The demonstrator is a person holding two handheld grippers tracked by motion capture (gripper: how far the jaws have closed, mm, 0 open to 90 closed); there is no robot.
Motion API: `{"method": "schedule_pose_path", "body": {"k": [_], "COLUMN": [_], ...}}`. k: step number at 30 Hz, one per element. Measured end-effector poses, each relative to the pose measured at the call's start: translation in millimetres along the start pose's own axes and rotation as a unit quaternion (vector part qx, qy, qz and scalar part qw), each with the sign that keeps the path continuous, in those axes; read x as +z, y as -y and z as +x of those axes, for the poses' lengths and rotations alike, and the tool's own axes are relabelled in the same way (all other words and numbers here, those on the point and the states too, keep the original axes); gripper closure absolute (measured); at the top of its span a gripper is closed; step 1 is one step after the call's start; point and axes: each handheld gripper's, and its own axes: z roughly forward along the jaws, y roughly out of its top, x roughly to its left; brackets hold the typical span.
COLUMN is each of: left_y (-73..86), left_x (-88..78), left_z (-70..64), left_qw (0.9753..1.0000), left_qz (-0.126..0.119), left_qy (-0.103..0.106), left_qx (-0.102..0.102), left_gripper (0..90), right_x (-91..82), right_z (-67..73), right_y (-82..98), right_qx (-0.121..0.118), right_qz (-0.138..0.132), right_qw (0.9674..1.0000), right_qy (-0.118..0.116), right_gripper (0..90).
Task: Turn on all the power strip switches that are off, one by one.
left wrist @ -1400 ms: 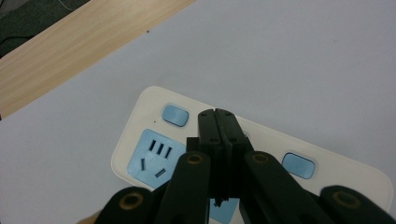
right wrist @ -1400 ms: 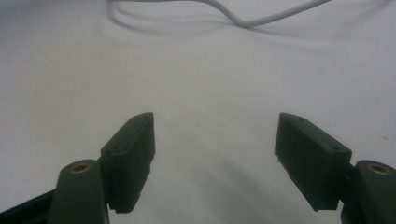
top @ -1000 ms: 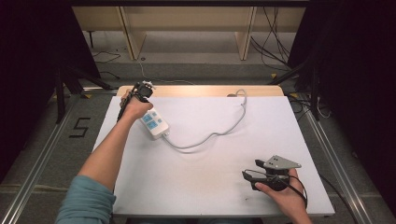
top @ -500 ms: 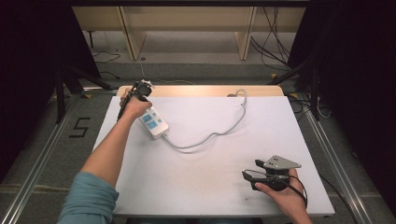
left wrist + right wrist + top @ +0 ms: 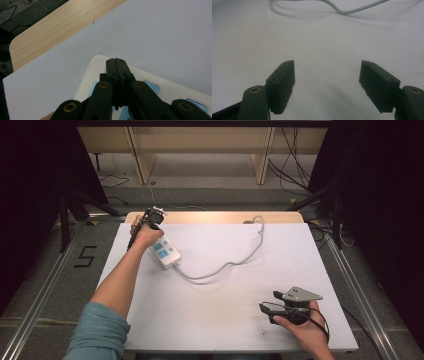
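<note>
White sheet [image 5: 215,310] covers most of the table, wood edge of the tabletop [image 5: 215,216] bare along the far side. High view gives the full layout: left gripper [image 5: 150,216] at the far left corner, right gripper [image 5: 264,309] near the front right, the two well apart.

White power strip [image 5: 165,252] lies flat on the sheet right under and just in front of the left gripper, slanting toward table centre. Its white cord [image 5: 235,261] runs from the strip's near end, curves across the middle and goes off the far edge, well ahead of the right gripper.

Left gripper view adds what the high view can't resolve: jaws pressed fully together, nothing between them, tips over the rounded end of the power strip [image 5: 100,72]; can't tell whether the tips touch it. Blue socket panels [image 5: 151,87] sit either side of the jaws. Wood edge [image 5: 55,30] beyond, upper left.

Right gripper view: right gripper [image 5: 327,85] has its jaws spread wide, empty, bare sheet [image 5: 324,45] between and ahead. A loop of cord [image 5: 352,10] is far ahead at the top. High view adds the grey three-cornered plate [image 5: 300,295] on top of this gripper, and the hand [image 5: 305,330] holding it low at the sheet's front right.

Left hand [image 5: 145,235] wraps its gripper, forearm in a teal sleeve [image 5: 100,335].
</note>
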Motion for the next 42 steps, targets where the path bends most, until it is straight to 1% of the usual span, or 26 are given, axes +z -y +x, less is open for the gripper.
{"method": "schedule_pose_path", "body": {"k": [7,14,17,18,26,31,35,38,42], "left_y": [1.4,2.5,3.1,3.3,2.2,2.3,2.1,2.3,0.8], "left_x": [3.1,5.7,7.1,7.6,9.6,10.7,11.4,11.8,12.1], "left_z": [0.1,0.9,0.6,0.4,-1.0,-0.8,0.2,3.0,1.9], "left_qw": [1.0,1.0,1.0,1.0,1.0,1.0,1.0,0.9997,0.9998], "left_qz": [-0.006,-0.001,-0.002,-0.001,-0.005,-0.001,0.0,0.002,0.008], "left_qy": [0.0,-0.004,-0.003,-0.004,-0.001,0.001,0.005,0.014,0.01], "left_qx": [0.0,0.001,-0.005,-0.004,-0.003,-0.001,-0.006,-0.021,-0.014], "left_gripper": [89.7,89.8,89.7,89.7,89.7,89.8,89.8,89.8,89.8], "right_x": [-0.1,0.3,0.2,0.3,0.1,0.5,0.5,-0.3,0.0], "right_z": [0.0,0.2,0.4,0.2,0.3,0.2,0.6,0.7,1.0], "right_y": [0.0,0.0,0.0,0.1,0.3,0.3,0.5,0.2,0.3], "right_qx": [0.0,-0.001,0.0,-0.001,0.0,-0.001,-0.001,-0.001,-0.002], "right_qz": [0.0,-0.001,0.0,0.0,0.0,0.0,0.001,0.001,0.001], "right_qw": [1.0,1.0,1.0,1.0,1.0,1.0,1.0,1.0,1.0], "right_qy": [0.0,0.0,-0.001,-0.001,-0.002,-0.001,-0.001,-0.001,-0.002], "right_gripper": [29.8,29.8,29.8,29.7,29.8,29.8,29.8,29.8,29.8]}}
